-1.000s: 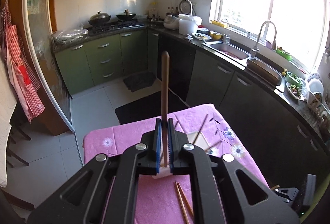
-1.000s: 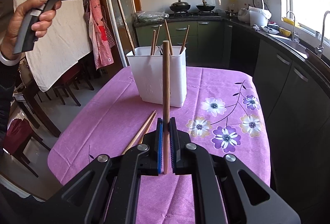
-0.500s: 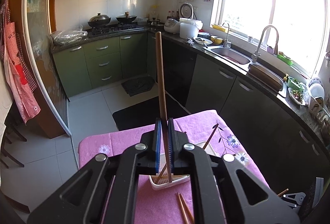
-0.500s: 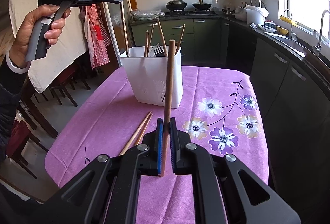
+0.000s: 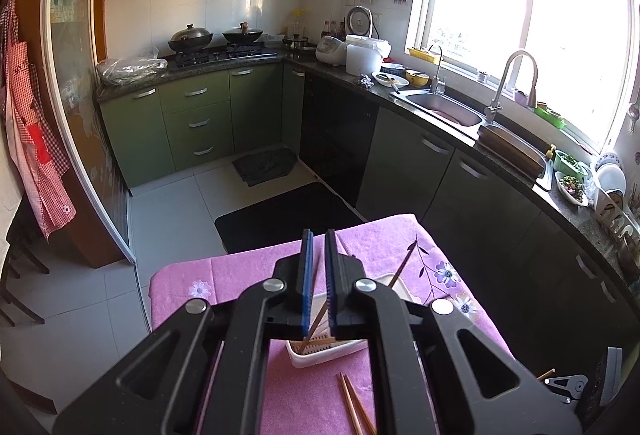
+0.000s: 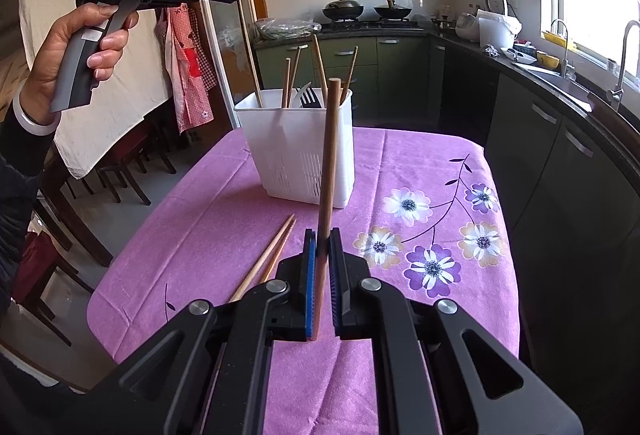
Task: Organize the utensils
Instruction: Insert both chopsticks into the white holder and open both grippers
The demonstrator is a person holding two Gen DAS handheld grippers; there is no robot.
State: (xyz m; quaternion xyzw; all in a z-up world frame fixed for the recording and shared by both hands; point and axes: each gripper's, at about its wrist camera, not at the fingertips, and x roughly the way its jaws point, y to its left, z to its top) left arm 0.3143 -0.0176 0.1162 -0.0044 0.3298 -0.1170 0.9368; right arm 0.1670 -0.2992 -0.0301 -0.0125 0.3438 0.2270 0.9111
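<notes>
Right wrist view: our right tongs (image 6: 322,237) pinch a wooden chopstick (image 6: 330,155) upright at lower centre, before the white holder (image 6: 296,155) at mid-frame. Our left tongs (image 5: 316,235), jaws narrow, hang above that holder with another stick (image 5: 314,307) showing in the slit; we cannot tell whether they grip it. Two loose chopsticks (image 6: 268,259) lie lower left on the purple cloth (image 6: 200,235).

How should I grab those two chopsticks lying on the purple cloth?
Probably near the middle, from straight above. The two chopsticks lie flat, side by side on the purple cloth, so nothing fits underneath them. Come down straddling the pair, one side each, and squeeze across their width rather than along their length.
</notes>
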